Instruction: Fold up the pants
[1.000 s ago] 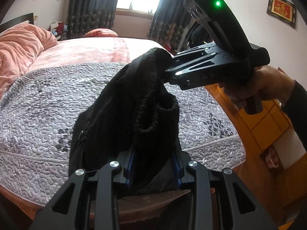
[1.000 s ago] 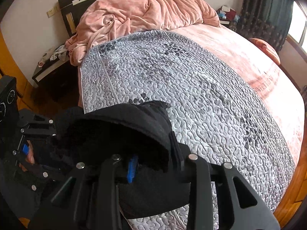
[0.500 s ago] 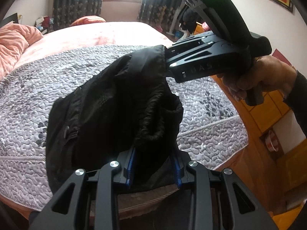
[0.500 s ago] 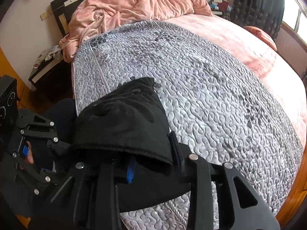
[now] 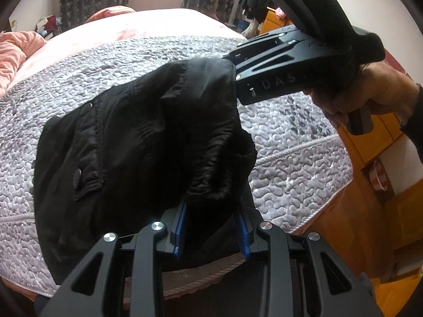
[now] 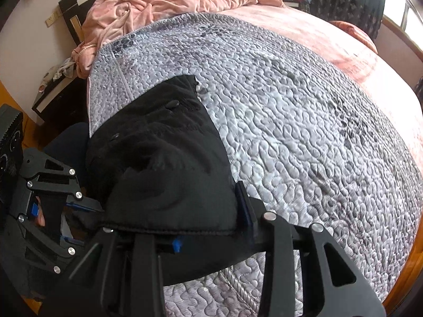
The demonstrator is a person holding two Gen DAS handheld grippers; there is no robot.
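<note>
Both my grippers hold black pants low over grey quilt; left gripper clenched on bunched fabric; right gripper opening, cloth still between jaws; far part of pants lies on quilt; pink duvet beyond.

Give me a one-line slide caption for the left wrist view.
Both grippers lower black pants onto a grey quilt, right gripper starting to open.
</note>
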